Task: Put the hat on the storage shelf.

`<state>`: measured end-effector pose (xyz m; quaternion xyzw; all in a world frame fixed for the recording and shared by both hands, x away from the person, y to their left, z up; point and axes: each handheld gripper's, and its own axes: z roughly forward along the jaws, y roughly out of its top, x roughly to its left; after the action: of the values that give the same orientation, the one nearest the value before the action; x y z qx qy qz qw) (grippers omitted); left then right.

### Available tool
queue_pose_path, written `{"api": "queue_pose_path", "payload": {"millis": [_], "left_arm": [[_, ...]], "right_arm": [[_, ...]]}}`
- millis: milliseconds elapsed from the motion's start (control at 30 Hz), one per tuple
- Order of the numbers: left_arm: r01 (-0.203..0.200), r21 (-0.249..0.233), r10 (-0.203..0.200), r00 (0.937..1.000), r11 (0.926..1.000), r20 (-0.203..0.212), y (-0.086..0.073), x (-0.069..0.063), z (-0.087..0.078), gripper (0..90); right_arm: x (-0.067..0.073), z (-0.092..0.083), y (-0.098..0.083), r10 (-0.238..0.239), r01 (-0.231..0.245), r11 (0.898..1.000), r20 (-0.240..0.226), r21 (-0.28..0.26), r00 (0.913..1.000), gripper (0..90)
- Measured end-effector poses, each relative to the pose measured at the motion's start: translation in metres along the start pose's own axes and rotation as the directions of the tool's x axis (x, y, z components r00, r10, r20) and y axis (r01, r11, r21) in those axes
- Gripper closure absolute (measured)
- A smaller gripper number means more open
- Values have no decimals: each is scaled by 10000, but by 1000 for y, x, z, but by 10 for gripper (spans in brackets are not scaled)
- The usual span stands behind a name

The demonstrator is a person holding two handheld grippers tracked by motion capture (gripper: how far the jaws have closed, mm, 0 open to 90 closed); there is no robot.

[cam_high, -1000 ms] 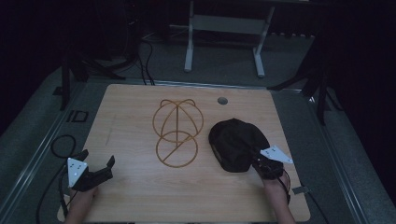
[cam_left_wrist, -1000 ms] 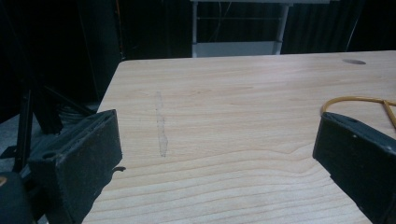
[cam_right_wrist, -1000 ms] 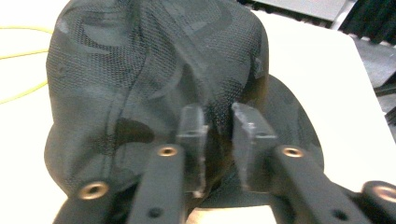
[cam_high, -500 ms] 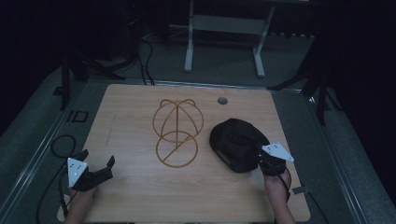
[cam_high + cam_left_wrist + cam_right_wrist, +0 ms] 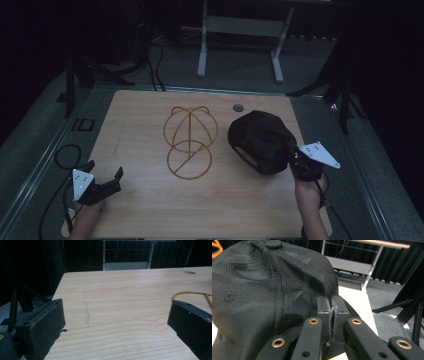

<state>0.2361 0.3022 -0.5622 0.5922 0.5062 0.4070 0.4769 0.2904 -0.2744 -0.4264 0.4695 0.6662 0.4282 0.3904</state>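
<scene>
A black mesh cap [image 5: 260, 140] hangs tilted over the right side of the wooden table [image 5: 140, 210]. My right gripper [image 5: 291, 159] is shut on its near edge. In the right gripper view the jaws [image 5: 332, 310] pinch a fold of the cap [image 5: 262, 285] tight between them. A gold wire frame [image 5: 190, 142] of joined loops sits at the table's middle, left of the cap. My left gripper [image 5: 106, 170] rests at the front left corner, open, with bare wood between its jaws [image 5: 116, 322]. A piece of the wire frame [image 5: 190, 293] curves in beyond its right jaw.
A round cable hole [image 5: 238, 107] lies near the table's far edge. A black cable loops [image 5: 65, 155] on the floor off the left edge. A white-legged frame [image 5: 240, 30] stands behind the table, and dark stand legs [image 5: 345, 100] are at the right.
My right gripper has risen and the cap has lifted and tipped with it. The left gripper has stayed where it was.
</scene>
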Motion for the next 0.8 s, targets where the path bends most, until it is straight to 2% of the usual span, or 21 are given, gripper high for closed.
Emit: {"api": "queue_pose_path", "payload": {"millis": [267, 300, 333, 433, 467, 633, 800], "left_arm": [[-1, -9, 1, 10000, 10000, -1, 0, 0, 0, 17], [-19, 9, 19, 10000, 10000, -1, 0, 0, 0, 17], [-1, 22, 1, 10000, 10000, 4, 0, 0, 0, 18], [-7, 21, 7, 10000, 10000, 3, 0, 0, 0, 17], [-14, 6, 14, 10000, 10000, 7, 0, 0, 0, 17], [2, 10, -2, 10000, 10000, 8, 0, 0, 0, 18], [-19, -10, 19, 10000, 10000, 12, 0, 0, 0, 17]], "right_arm": [[-1, -12, 39, -336, 334, 9976, -24, -614, 9994, 869], [-1, -12, 39, -336, 334, 9976, -24, -614, 9994, 869], [-1, -15, 50, -431, 420, 9961, -122, -771, 9990, 869], [0, -17, 57, -481, 464, 9951, -174, -877, 9987, 869], [1, -19, 67, -520, 488, 9937, -288, -1013, 9982, 869], [7, -24, 82, -687, 634, 9890, -355, -1337, 9970, 869], [16, -30, 99, -794, 673, 9827, -640, -1726, 9948, 869]]}}
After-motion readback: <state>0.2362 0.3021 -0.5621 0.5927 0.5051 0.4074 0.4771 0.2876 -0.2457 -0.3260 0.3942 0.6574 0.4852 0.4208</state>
